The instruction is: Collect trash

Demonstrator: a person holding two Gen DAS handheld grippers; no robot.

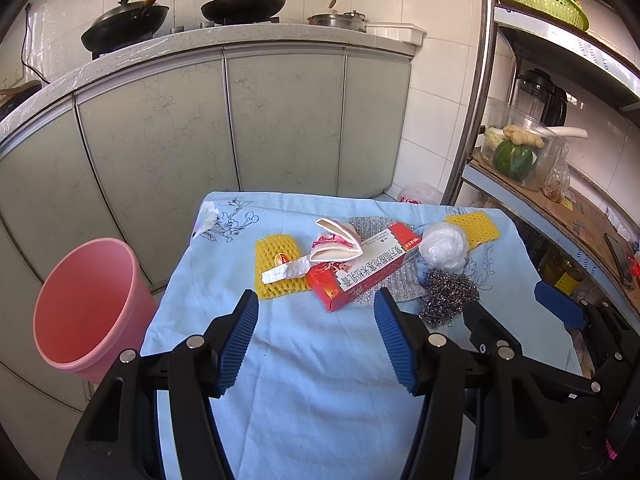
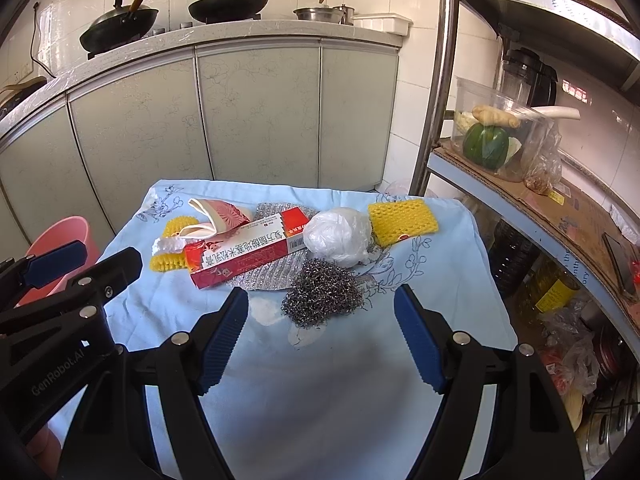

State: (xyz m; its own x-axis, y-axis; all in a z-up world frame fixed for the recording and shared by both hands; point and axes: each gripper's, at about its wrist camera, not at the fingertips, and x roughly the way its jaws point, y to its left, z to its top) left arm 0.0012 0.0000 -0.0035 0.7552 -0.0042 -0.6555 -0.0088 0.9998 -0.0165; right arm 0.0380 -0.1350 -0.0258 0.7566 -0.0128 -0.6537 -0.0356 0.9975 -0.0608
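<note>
On the blue cloth table [image 1: 304, 360] lies a pile of trash: a red and white carton [image 1: 360, 268] [image 2: 244, 254], two yellow foam nets [image 1: 276, 268] [image 2: 402, 218], a folded paper wrapper [image 1: 336, 244], a white plastic bag ball [image 1: 444, 246] [image 2: 338, 236], a steel wool scrubber [image 1: 448, 296] [image 2: 324, 296] and a silver mat [image 2: 272, 276]. My left gripper [image 1: 316, 304] is open, just short of the carton. My right gripper [image 2: 320, 300] is open, its jaws either side of the steel wool. Both are empty.
A pink bucket [image 1: 84, 308] stands on the floor left of the table. Grey cabinets [image 1: 240, 120] with woks on the counter lie behind. A metal shelf rack [image 2: 520, 184] with food and bottles stands to the right.
</note>
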